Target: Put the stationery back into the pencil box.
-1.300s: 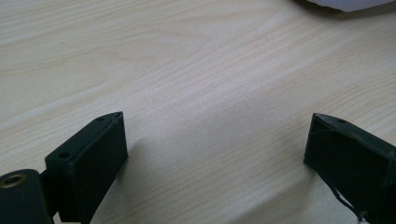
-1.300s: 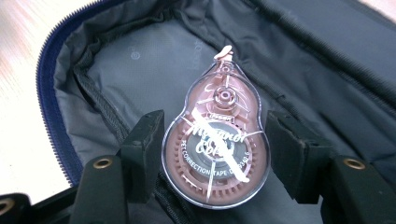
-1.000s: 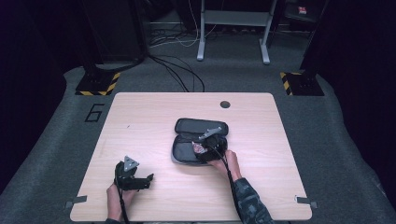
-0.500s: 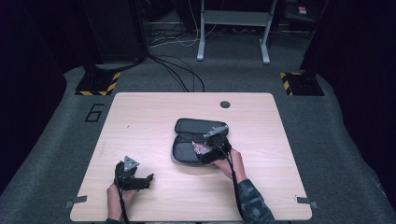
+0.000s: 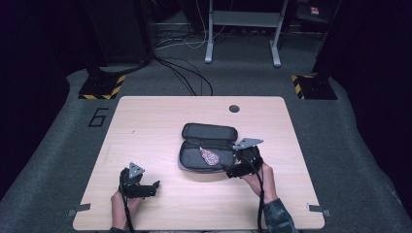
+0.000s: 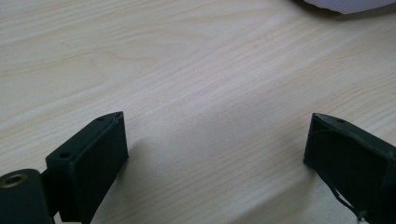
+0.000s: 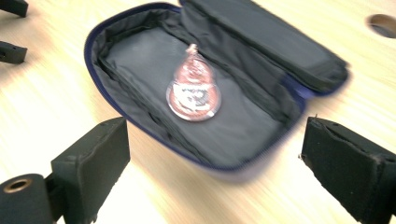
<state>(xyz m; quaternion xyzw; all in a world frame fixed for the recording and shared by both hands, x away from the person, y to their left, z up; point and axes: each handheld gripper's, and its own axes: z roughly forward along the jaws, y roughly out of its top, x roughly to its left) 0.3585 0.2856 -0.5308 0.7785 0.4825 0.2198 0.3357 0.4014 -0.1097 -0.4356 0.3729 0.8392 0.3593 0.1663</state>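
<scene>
Two grippers on the worktop right now, one per hand. Right gripper sits just off the near right corner of the open pouch, a dark zip case lying flat about mid-worktop with its lid flipped back toward the far side. Its fingers have just been spreading and stand wide apart with nothing between them; in the right gripper view they frame the pouch's near edge without touching it. Inside the pouch, on the black lining, lies a small sealed packet, reddish with a white and dark print. Looks like a sauce or snack sachet, but that view is smeared, so can't say for sure.

Left gripper is well apart from all that, down at the near left of the worktop. Its fingers are also spread wide, over bare wood.
</scene>
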